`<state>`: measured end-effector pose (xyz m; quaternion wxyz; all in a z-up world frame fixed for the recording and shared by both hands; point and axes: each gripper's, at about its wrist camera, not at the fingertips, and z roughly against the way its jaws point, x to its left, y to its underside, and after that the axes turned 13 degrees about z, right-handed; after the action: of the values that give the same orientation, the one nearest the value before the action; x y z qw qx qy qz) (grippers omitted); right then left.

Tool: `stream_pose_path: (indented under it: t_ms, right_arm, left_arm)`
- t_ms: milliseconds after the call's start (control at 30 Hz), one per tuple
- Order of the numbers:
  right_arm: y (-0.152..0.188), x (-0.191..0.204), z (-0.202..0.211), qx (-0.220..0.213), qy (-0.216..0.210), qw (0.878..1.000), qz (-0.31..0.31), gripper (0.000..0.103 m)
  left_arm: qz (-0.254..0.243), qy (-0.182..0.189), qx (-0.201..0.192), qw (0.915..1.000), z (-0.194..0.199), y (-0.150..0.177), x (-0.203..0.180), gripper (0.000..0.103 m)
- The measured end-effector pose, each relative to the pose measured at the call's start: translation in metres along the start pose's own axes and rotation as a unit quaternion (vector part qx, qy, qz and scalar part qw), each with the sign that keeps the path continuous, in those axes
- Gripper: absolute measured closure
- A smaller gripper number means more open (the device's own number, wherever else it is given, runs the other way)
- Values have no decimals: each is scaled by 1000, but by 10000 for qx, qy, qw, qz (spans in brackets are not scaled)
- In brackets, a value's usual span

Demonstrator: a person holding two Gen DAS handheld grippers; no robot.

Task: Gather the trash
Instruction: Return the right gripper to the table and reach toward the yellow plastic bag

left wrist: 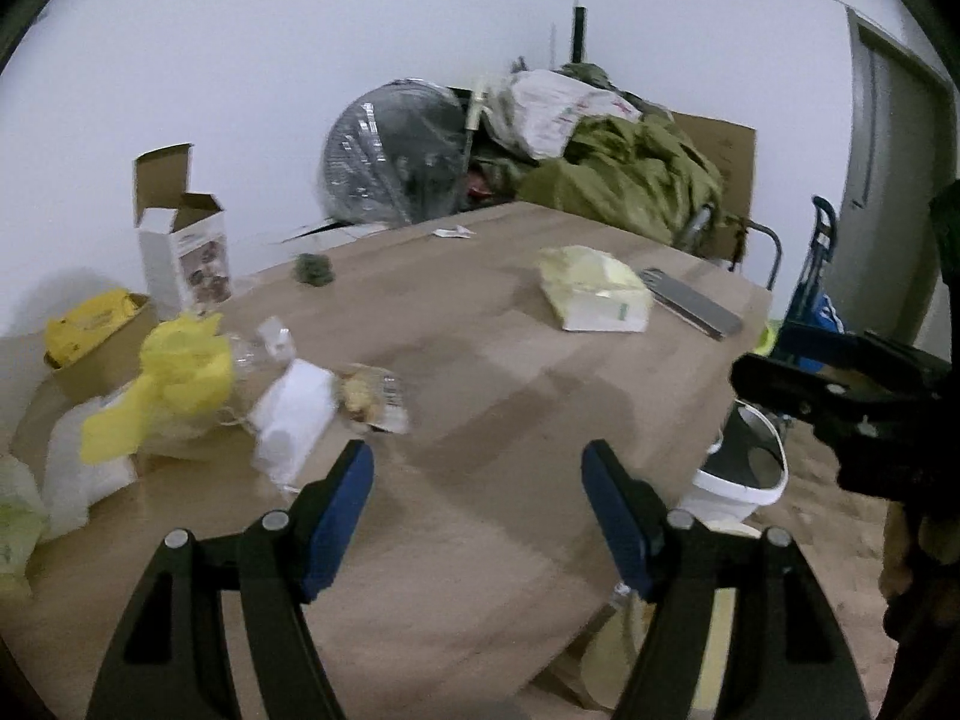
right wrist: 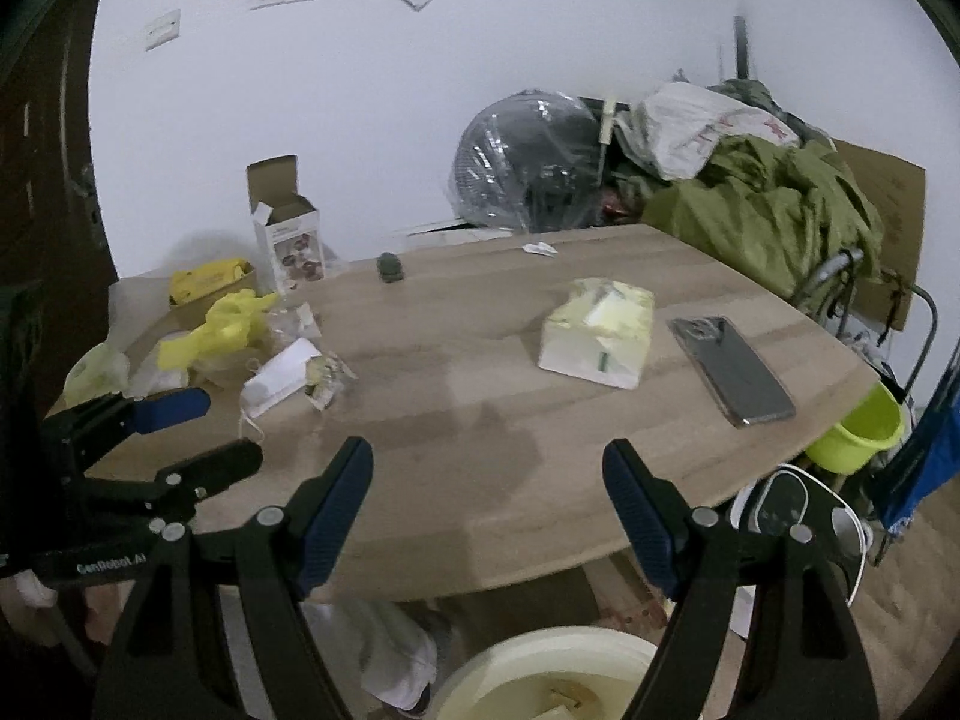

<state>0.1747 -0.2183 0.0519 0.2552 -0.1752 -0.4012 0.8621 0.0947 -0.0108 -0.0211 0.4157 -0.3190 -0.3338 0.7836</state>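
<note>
Tabletop (right wrist: 480,420), wood-grain, with litter gathered at its far left corner, likely pushed aside there: a crumpled yellow bag (right wrist: 231,324), a white face mask (right wrist: 279,378) with loose ear loops, and a clear snack wrapper (right wrist: 324,381) touching the mask's right edge. Further items: an opened white carton (right wrist: 288,240) standing upright by the wall, a small dark wad (right wrist: 390,269), a white paper scrap (right wrist: 538,248) at the far edge. Probably not trash: tissue pack (right wrist: 597,333) and phone (right wrist: 729,369), lying flat side by side, centre right. Left claw (left wrist: 477,516): released, empty, jaws spread wide above bare wood, the mask and wrapper just ahead to its left, which suggests a first pick there. Right claw (right wrist: 486,516): likewise released and empty, held back over the near edge. Receptacle, by judgement: the cream bin (right wrist: 540,678) below the near edge, under the right claw, placed for easy drops.
</note>
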Motion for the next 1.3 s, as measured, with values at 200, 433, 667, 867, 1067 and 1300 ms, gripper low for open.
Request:
stream_pose_path:
  t_ms: [200, 433, 667, 867, 1067, 1300]
  right_arm:
    - [-18, 20, -13, -5, -163, 9997, 198, 26]
    - [-37, 47, -35, 13, -386, 9984, 405, 26]
    - [-53, 69, -56, 44, -584, 9966, 576, 26]
    - [-67, 88, -79, 132, -771, 9944, 707, 26]
    - [-78, 108, -107, 284, -990, 9909, 861, 26]
    - [-94, 136, -141, 421, -1280, 9854, 1040, 26]
  left_arm:
    - [138, -66, -103, 9998, 9, -13, 36, 31]
    - [330, -399, -170, 9985, 12, -27, 81, 31]
    - [505, -697, -185, 9961, 13, -37, 118, 31]
    - [689, -998, -155, 9925, 9, -44, 151, 31]
    - [749, -1114, -34, 9909, 3, -51, 180, 31]
    - [743, -1386, -20, 9876, 0, -64, 211, 31]
